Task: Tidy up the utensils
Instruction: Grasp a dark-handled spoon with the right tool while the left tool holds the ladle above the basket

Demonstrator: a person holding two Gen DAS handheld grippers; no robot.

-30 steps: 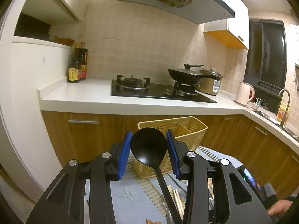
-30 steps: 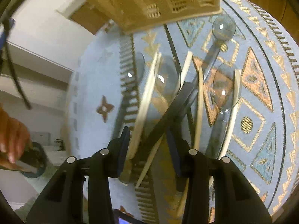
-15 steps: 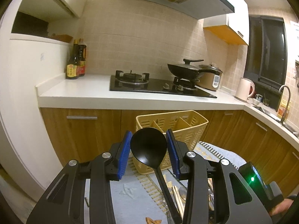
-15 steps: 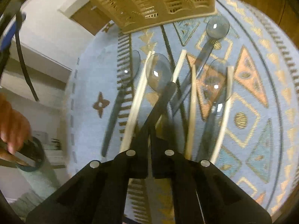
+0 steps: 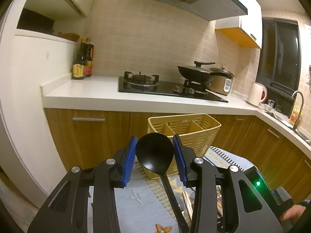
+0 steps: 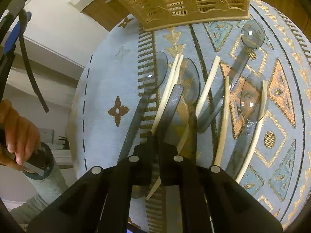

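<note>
My left gripper (image 5: 155,151) is shut on the black ladle (image 5: 154,151), holding its bowl between the blue pads, handle hanging down; it hovers above the table in front of the yellow utensil basket (image 5: 196,134). My right gripper (image 6: 154,136) is shut on the handle of a dark spoon (image 6: 171,106) and holds it just above the patterned cloth (image 6: 108,81). Several clear grey spoons (image 6: 252,33) and wooden chopsticks (image 6: 208,83) lie on the cloth below it. The basket (image 6: 184,2) stands at the cloth's far edge.
A white counter (image 5: 93,93) with a gas hob (image 5: 155,85), wok (image 5: 194,71), rice cooker (image 5: 221,81) and sauce bottles (image 5: 83,62) runs behind the table. A kettle (image 5: 256,95) and sink tap (image 5: 297,104) are at the right.
My right gripper has closed on the dark spoon's handle and lifted it, pulling back from the cloth. My left gripper keeps holding the ladle and has tilted down slightly toward the basket.
</note>
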